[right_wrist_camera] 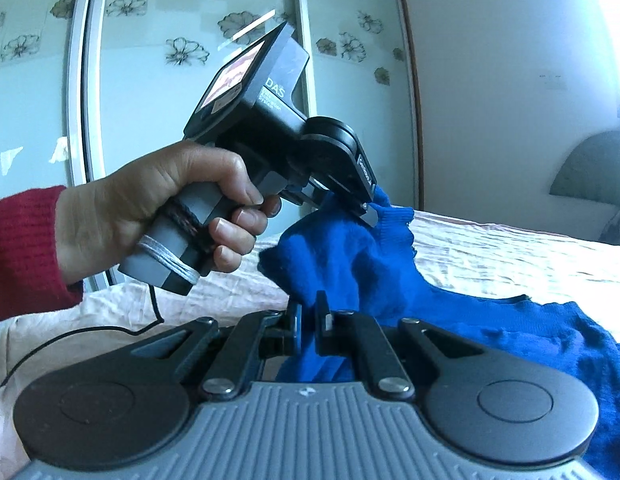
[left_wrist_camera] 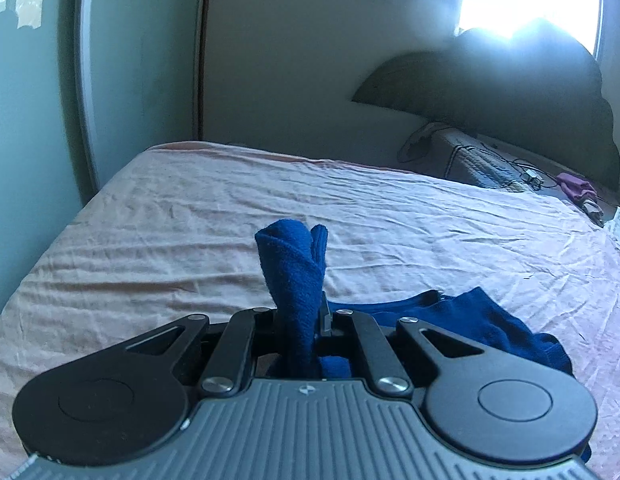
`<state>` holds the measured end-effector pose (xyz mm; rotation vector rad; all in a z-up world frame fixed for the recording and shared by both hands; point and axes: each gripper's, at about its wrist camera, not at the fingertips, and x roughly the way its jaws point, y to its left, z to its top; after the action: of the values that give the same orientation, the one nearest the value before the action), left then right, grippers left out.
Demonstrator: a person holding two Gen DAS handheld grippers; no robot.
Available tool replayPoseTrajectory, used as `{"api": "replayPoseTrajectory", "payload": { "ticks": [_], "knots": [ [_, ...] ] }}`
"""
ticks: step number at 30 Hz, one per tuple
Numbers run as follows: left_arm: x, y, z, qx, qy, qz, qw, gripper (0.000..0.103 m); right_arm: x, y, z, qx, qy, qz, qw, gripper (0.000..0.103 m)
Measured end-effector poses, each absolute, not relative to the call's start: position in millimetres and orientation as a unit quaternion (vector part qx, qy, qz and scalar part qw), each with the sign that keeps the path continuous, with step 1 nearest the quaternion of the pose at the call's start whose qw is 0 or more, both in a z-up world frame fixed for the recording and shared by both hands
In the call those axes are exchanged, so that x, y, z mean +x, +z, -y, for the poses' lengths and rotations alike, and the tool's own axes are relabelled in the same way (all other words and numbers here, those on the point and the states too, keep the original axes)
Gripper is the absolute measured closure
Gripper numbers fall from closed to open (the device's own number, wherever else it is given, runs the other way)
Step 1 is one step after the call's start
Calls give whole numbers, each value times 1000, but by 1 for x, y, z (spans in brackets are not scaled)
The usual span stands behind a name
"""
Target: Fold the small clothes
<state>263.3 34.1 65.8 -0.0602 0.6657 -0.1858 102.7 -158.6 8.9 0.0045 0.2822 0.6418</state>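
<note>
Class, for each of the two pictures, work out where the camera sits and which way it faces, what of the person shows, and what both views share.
Left wrist: sits on the left gripper, looking along its fingers across the pink bed toward the headboard and window; no part of the person shows.
Right wrist: sits on the right gripper, facing the flowered wardrobe doors; a hand and red sleeve hold the left gripper.
Shared: the blue garment, pinched by both grippers, and the bed.
</note>
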Motion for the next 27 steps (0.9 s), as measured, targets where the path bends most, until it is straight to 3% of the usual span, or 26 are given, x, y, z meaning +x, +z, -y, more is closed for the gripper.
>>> {"api": "replayPoseTrajectory", "payload": {
  "ticks": [27],
  "knots": [
    [252,75,51,-7,-150,-310,939,94,85,5,190,29,253,-144,956,99]
  ]
}}
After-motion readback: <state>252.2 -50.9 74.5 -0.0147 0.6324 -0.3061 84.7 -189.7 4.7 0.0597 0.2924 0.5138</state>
